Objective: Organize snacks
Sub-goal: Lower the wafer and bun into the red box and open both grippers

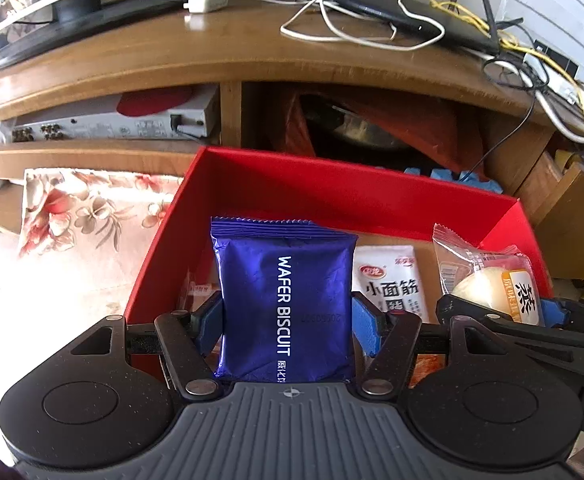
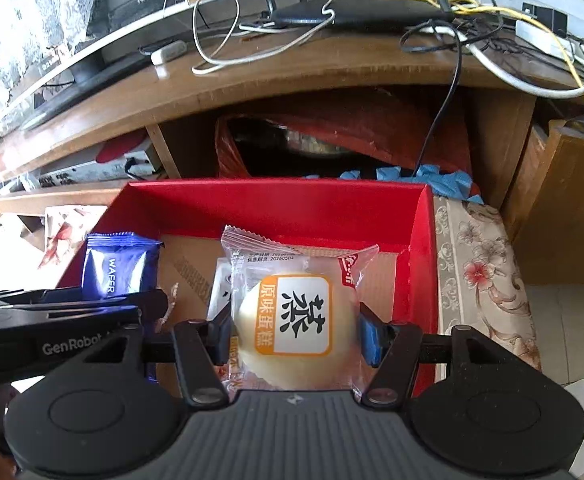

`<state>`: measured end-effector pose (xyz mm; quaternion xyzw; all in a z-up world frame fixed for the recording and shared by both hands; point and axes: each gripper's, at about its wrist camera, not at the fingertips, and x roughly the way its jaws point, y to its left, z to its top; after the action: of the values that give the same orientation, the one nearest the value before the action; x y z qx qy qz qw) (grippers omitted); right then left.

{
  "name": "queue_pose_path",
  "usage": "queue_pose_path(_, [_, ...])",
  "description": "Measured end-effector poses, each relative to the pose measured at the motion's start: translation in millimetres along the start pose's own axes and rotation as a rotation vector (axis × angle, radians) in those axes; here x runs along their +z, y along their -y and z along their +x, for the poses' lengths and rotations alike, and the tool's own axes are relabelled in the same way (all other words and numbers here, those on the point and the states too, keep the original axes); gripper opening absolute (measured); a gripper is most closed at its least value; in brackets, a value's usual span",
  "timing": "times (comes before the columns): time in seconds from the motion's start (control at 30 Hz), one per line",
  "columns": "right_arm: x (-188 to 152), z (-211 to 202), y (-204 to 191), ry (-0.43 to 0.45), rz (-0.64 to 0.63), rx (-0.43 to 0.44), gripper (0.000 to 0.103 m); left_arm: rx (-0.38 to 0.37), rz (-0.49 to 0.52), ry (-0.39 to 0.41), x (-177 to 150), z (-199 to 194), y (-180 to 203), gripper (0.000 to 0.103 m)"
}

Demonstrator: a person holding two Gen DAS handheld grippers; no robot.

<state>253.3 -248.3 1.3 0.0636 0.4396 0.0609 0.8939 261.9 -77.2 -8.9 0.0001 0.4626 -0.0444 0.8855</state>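
My left gripper point(image 1: 288, 320) is shut on a blue wafer biscuit packet point(image 1: 284, 300), held upright over the red box point(image 1: 331, 192). My right gripper point(image 2: 295, 332) is shut on a clear-wrapped steamed cake point(image 2: 292, 316) with an orange label, also over the red box point(image 2: 276, 204). The cake also shows in the left wrist view point(image 1: 491, 280), and the blue packet in the right wrist view point(image 2: 120, 264). A white snack packet point(image 1: 391, 280) with Chinese writing lies on the box's cardboard floor. Another packet point(image 1: 196, 292) lies partly hidden behind the left fingers.
The box sits on a floral cloth point(image 1: 92, 208) in front of a wooden TV stand point(image 1: 212, 52). The stand top holds tangled cables point(image 1: 351, 20), a router point(image 2: 355, 12) and a TV base. A red bag point(image 2: 331, 140) fills the shelf behind the box.
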Motion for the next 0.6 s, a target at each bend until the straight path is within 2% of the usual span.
queue_pose_path(0.3, [-2.4, 8.3, -1.6, -0.018, -0.005, -0.005, 0.056, 0.008, -0.003, -0.024, -3.5, 8.3, -3.1, 0.071])
queue_pose_path(0.6, [0.6, 4.0, -0.1, 0.006, -0.003, -0.011, 0.057, 0.009, -0.013, -0.014, -1.7, 5.2, -4.5, 0.078])
